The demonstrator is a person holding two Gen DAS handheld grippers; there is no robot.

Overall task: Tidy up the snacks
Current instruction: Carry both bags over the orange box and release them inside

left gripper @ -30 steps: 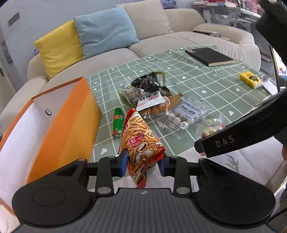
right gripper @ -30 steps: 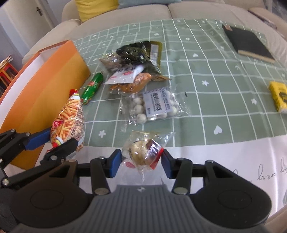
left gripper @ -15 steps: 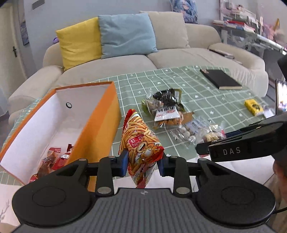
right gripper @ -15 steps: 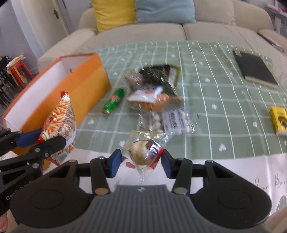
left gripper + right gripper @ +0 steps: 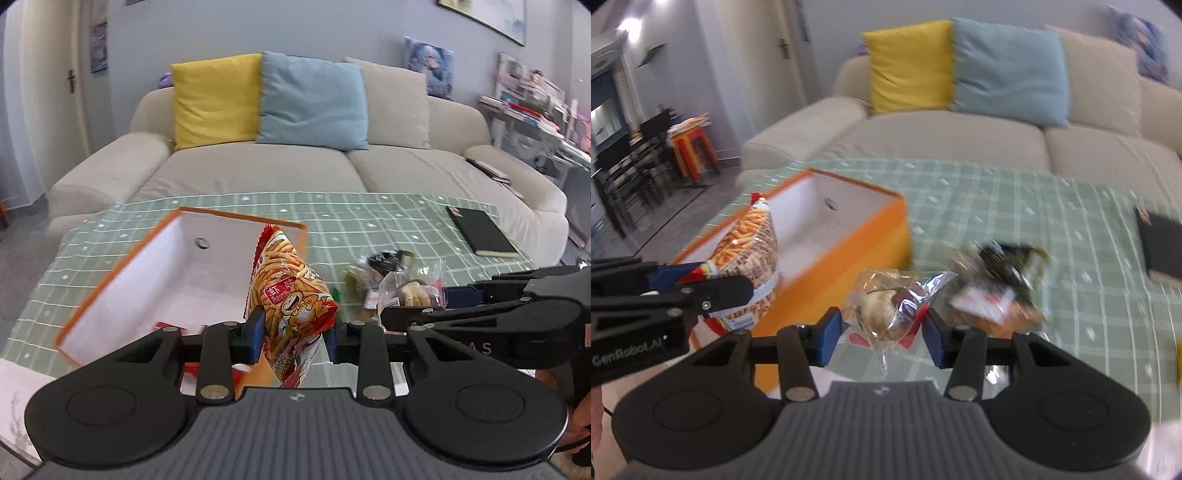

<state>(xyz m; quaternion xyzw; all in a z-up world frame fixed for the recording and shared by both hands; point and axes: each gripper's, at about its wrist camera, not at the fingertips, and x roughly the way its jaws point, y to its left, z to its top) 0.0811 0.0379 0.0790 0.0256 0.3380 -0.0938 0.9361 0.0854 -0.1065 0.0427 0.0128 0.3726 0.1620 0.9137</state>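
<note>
My left gripper (image 5: 294, 334) is shut on an orange bag of prawn sticks (image 5: 288, 291) and holds it above the near end of the open orange box (image 5: 122, 266). My right gripper (image 5: 882, 334) is shut on a clear packet of round pastries (image 5: 890, 310), lifted just right of the orange box (image 5: 849, 243). The prawn stick bag (image 5: 753, 243) and the left gripper (image 5: 701, 291) also show in the right wrist view, over the box. The right gripper (image 5: 424, 306) shows at the right of the left wrist view. A few red wrappers (image 5: 173, 326) lie inside the box.
A pile of loose snack packets (image 5: 997, 295) lies on the green checked tablecloth (image 5: 351, 221) right of the box. A black notebook (image 5: 480, 236) lies at the far right. A beige sofa (image 5: 258, 166) with yellow and blue cushions stands behind the table.
Both grippers have risen with their snacks and moved left toward the box. The prawn stick bag is now over the box opening. The views tilted up toward the sofa.
</note>
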